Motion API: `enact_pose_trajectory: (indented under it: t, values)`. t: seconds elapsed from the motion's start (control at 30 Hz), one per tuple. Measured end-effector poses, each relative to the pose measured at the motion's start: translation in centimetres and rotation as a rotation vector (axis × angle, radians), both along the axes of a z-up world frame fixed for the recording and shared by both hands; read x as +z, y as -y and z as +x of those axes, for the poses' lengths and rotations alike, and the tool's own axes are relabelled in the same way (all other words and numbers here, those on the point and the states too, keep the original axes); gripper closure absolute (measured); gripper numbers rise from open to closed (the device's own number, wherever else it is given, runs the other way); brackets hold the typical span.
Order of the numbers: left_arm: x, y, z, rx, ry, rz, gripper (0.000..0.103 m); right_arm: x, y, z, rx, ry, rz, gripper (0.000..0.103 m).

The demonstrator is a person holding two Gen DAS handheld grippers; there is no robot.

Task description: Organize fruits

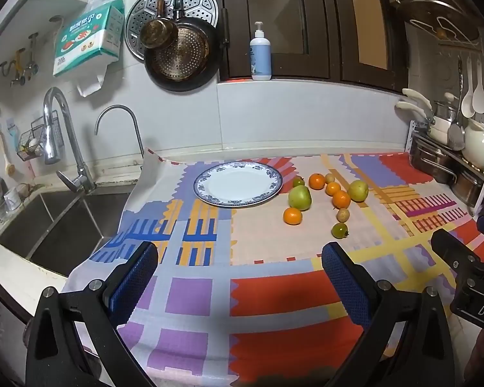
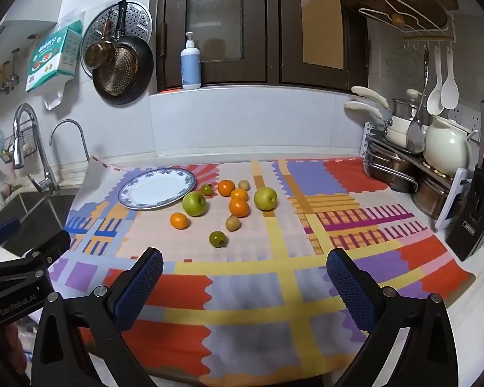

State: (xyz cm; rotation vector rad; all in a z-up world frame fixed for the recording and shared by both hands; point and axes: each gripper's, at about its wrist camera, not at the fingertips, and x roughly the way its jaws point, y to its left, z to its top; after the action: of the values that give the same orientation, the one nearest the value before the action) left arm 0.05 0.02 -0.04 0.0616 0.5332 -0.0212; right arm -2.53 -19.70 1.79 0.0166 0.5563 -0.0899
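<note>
From the left wrist, the left gripper (image 1: 240, 269) gapes wide over the patterned cloth (image 1: 274, 290), holding nothing; the fruits (image 1: 326, 200) lie scattered just right of the empty plate (image 1: 206, 190). From the right wrist, the right gripper (image 2: 245, 274) is likewise spread wide and empty, fruit well ahead.

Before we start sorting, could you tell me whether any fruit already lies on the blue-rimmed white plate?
No, the blue-rimmed white plate is bare.
</note>
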Motion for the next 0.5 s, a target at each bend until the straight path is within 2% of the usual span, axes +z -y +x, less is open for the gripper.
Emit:
enact_pose_trajectory:
  t: [0.5]
  values:
    - [0.53,-0.44,-0.53,0.012,0.02,0.008,0.0,-0.02,-0.1,0.75,0.008,-0.01,0.004,0.0]
